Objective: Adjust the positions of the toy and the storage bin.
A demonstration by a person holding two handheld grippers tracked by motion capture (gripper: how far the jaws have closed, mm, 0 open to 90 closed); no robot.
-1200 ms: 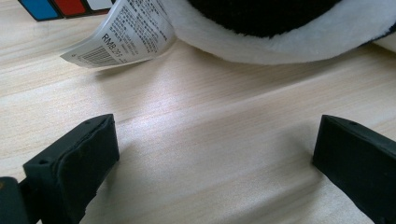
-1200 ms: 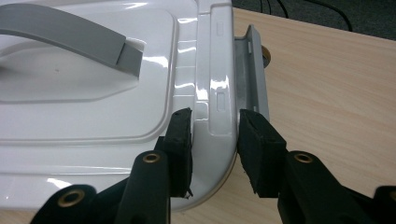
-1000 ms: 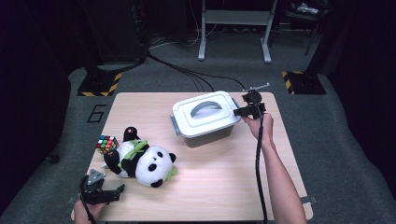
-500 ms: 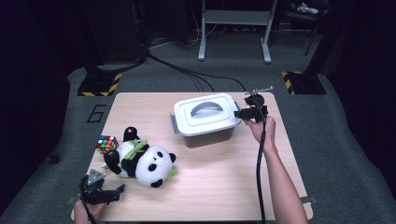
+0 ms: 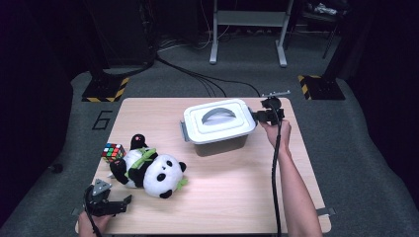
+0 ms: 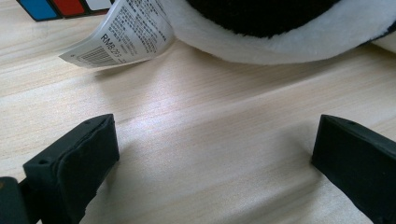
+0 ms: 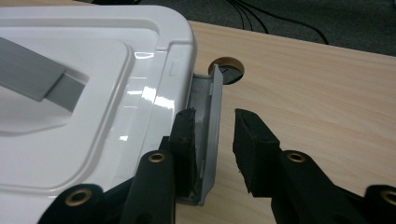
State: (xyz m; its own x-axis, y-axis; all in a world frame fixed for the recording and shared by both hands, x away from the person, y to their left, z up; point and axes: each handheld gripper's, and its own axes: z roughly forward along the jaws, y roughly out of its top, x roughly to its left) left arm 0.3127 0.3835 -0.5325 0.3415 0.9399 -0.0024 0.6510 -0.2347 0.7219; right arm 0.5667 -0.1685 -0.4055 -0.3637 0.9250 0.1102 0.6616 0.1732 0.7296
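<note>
- Dark studio floor with cables surrounded a pale wooden table.
- At the table's 1 o'clock sat a white rectangular plastic box with a grey handle, lid on.
- The right gripper had its jaws slightly apart, straddling the upright grey plastic side latch at the box's 3 o'clock edge.
- That latch looked stiff, smooth and thin; a hold on its free edge seemed best, and the box probably light.
- At 7 o'clock the left gripper rested wide open near a black-and-white plush panda and a colourful puzzle cube.
</note>
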